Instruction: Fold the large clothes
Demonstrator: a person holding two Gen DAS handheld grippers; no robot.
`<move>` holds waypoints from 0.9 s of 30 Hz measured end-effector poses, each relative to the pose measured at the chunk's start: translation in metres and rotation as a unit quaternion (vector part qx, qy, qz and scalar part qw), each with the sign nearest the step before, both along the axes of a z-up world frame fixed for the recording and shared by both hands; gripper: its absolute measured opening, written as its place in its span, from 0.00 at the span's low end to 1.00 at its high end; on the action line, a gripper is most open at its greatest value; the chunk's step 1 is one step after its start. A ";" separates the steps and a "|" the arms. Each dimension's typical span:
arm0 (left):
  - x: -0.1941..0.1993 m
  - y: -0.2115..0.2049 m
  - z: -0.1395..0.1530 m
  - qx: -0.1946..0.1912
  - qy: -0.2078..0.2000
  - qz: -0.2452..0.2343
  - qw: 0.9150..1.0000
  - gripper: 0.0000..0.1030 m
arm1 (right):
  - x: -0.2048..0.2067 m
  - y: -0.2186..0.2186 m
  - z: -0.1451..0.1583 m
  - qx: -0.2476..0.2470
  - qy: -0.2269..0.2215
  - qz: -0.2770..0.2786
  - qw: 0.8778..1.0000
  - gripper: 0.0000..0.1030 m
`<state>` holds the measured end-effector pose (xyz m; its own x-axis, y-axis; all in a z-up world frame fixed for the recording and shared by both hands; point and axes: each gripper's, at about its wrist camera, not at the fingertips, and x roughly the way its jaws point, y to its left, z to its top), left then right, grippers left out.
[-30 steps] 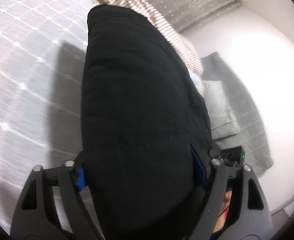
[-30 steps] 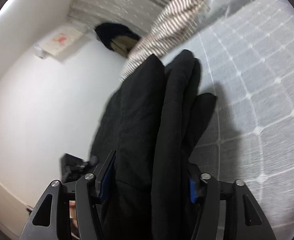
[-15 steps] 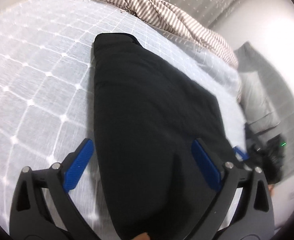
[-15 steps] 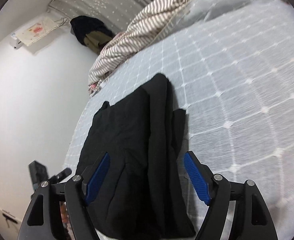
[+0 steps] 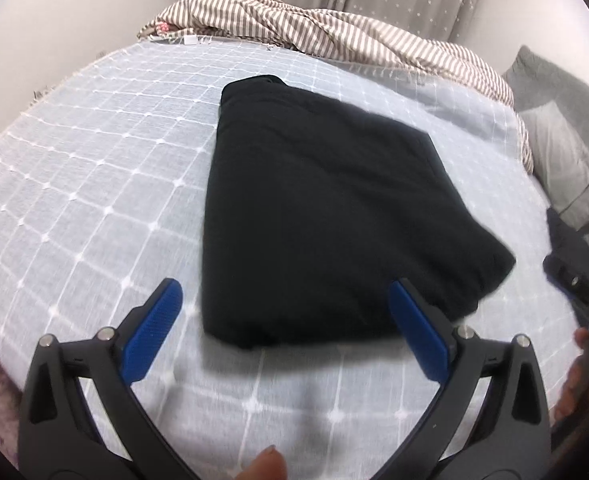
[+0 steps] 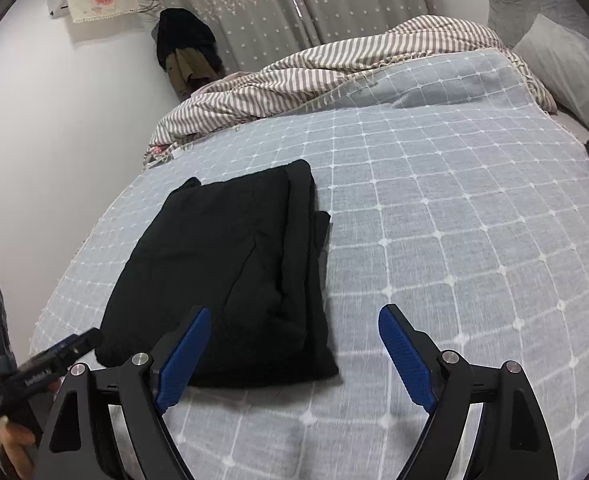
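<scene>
A black garment (image 5: 326, 208) lies folded into a thick rectangle on the grey grid-patterned bed cover (image 5: 94, 168). It also shows in the right wrist view (image 6: 230, 272), with its layered folded edge on the right side. My left gripper (image 5: 286, 324) is open and empty, held just in front of the garment's near edge. My right gripper (image 6: 294, 352) is open and empty, near the garment's near right corner. Neither touches the cloth.
A brown-striped blanket (image 5: 334, 36) is bunched along the far side of the bed. Grey pillows (image 6: 566, 60) lie at the right. Dark clothes (image 6: 186, 52) hang by the starred curtain. A white wall borders the bed's left side (image 6: 54, 140).
Both grippers opened, let go of the black garment and pulled back and up. The garment now lies flat on the bed.
</scene>
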<state>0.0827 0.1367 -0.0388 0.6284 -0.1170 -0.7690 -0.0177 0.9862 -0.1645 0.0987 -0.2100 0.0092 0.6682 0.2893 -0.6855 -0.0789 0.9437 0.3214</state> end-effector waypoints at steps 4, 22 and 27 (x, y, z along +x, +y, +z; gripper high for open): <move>-0.018 -0.020 -0.004 0.052 -0.003 -0.008 0.999 0.99 | -0.021 0.006 -0.002 -0.002 0.009 0.003 1.000 0.85; -0.042 -0.032 -0.019 0.064 0.006 -0.010 0.998 0.99 | -0.053 0.036 -0.031 -0.119 0.018 0.024 0.992 0.85; -0.042 -0.034 -0.020 0.067 0.007 -0.011 0.998 0.99 | -0.050 0.041 -0.034 -0.124 0.022 0.030 0.992 0.85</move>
